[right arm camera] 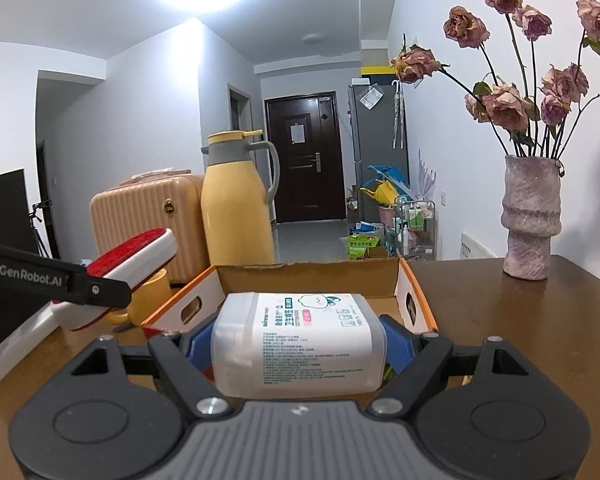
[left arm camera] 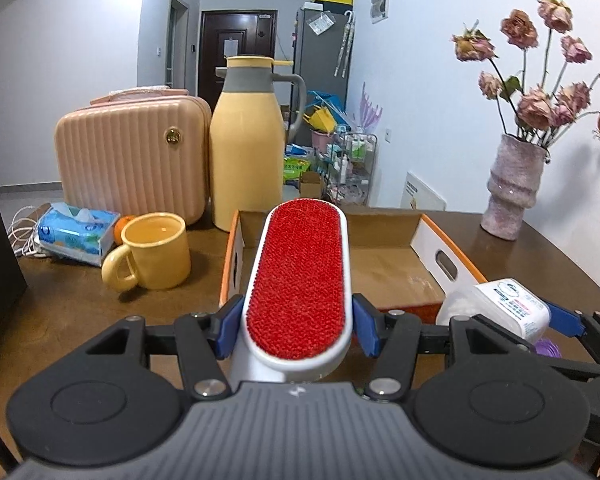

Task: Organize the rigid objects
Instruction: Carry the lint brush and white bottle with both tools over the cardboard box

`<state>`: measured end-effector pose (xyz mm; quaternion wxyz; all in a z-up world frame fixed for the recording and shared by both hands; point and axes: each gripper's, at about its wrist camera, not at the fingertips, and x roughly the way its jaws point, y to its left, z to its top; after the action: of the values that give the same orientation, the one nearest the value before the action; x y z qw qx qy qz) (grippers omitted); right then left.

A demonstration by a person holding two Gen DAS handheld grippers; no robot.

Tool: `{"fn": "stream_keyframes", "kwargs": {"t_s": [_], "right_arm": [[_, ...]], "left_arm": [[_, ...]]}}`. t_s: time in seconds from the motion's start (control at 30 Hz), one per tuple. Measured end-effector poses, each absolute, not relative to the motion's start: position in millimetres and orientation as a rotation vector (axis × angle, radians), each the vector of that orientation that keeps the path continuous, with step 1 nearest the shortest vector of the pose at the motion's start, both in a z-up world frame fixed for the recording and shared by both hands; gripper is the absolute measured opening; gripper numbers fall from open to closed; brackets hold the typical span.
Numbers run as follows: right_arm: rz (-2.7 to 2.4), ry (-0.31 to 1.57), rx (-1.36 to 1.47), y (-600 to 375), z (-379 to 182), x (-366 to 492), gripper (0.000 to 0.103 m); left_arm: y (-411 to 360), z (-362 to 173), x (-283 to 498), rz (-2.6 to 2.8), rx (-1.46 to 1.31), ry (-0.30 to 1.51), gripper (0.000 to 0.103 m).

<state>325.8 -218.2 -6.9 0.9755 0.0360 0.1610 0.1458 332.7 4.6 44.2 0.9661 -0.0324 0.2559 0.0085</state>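
Holding, left gripper (left arm camera: 296,320): jaws pinch the lint brush (left arm camera: 300,276).
Holding, right gripper (right arm camera: 298,344): jaws pinch the wipes box (right arm camera: 300,344).
Cardboard tray (left arm camera: 446,256): table's far edge.

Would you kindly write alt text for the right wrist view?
The right claw grips a white labelled container before an open cardboard box on a brown table. At left, the other claw holds a red lint brush; a vase of dried roses stands right.
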Motion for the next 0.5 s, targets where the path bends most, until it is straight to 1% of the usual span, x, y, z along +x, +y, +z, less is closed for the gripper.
{"fn": "stream_keyframes", "kwargs": {"t_s": [0.5], "right_arm": [[0.259,0.305,0.055,-200,2,383,0.081]], "left_arm": [[6,52,397,0.051,-0.111,0.492,0.058]]}}
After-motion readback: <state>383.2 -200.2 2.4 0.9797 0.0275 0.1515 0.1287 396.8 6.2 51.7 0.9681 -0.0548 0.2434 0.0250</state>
